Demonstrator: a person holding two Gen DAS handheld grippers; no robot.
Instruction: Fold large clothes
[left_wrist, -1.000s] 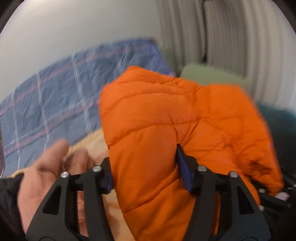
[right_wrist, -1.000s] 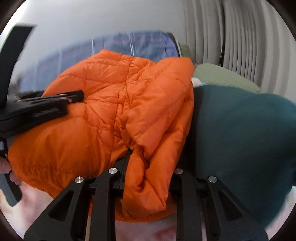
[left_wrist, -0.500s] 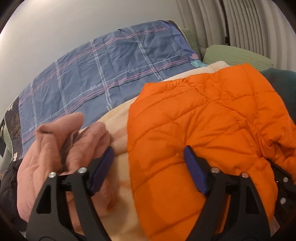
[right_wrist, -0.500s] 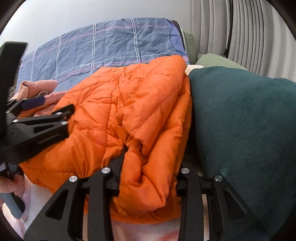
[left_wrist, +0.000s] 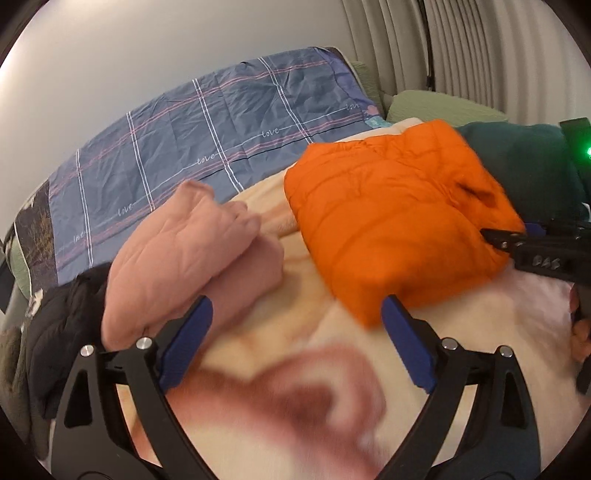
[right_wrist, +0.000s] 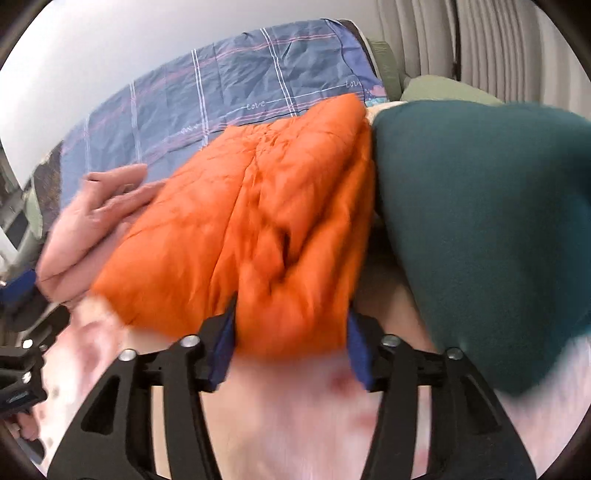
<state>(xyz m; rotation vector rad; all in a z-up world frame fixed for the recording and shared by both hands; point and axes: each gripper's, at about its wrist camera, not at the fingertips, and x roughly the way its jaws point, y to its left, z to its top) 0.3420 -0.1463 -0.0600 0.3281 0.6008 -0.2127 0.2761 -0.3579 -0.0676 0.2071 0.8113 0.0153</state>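
A folded orange puffer jacket (left_wrist: 391, 229) lies on a cream blanket (left_wrist: 280, 387) on the bed. My left gripper (left_wrist: 295, 332) is open and empty, just in front of the jacket's near left corner. My right gripper (right_wrist: 291, 332) is open with its jaws either side of the jacket's (right_wrist: 258, 221) near edge, no longer pinching it. The right gripper also shows at the right edge of the left wrist view (left_wrist: 517, 240).
A folded pink garment (left_wrist: 184, 251) lies left of the jacket, a dark green one (right_wrist: 480, 229) right of it. A black garment (left_wrist: 62, 325) sits at the far left. A blue plaid sheet (left_wrist: 207, 122) covers the bed behind, with curtains (left_wrist: 480, 55) beyond.
Both grippers opened and let go of the orange jacket, which now rests folded on the blanket. The left gripper pulled back and left; the right one eased back.
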